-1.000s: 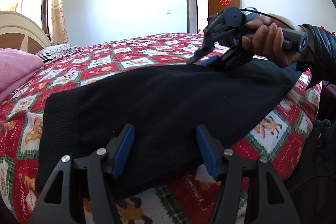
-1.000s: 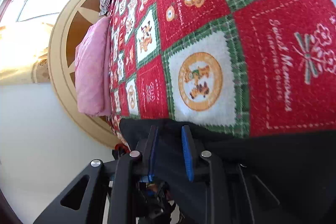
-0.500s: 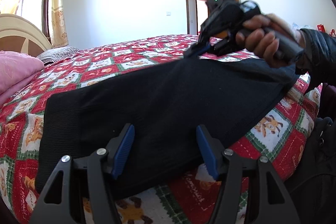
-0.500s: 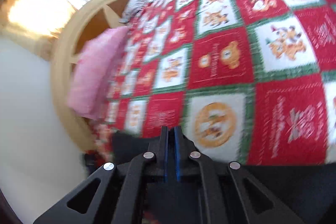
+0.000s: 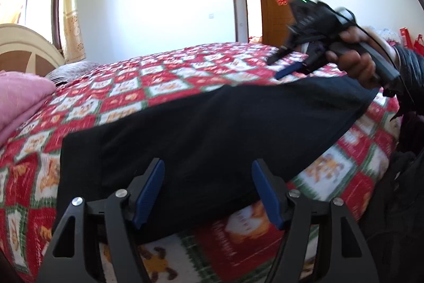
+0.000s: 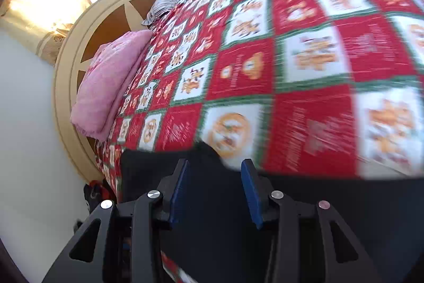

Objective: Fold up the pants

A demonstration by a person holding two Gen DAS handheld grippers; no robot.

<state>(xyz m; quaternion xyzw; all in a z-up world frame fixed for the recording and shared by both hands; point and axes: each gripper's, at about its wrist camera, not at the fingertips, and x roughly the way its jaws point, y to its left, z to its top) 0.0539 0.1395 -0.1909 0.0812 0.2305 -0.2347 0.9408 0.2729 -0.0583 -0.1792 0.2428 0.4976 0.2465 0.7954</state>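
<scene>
Black pants (image 5: 212,129) lie flat across the red patchwork quilt (image 5: 159,86), waistband end to the left. My left gripper (image 5: 207,163) hovers low over their near edge; its jaws are opening, with nothing pinched. A hand (image 5: 355,62) holds my right gripper (image 5: 274,68) lifted above the pants' far edge. In the right wrist view the right gripper (image 6: 214,163) has its jaws opening. A small peak of the pants (image 6: 212,216) sits loose between the pads, and they do not press on it.
A pink folded blanket (image 5: 21,92) and a striped pillow (image 5: 74,69) lie by the curved headboard (image 5: 23,52) at the left. The quilt (image 6: 304,70) stretches bare beyond the pants. A dark bag (image 5: 397,203) sits off the bed's right edge. An open door (image 5: 281,7) is at the back.
The right gripper, shut on the pants' far edge before, has opened and risen clear to the right; the fabric dropped back onto the bed. The left gripper's jaws widened slightly.
</scene>
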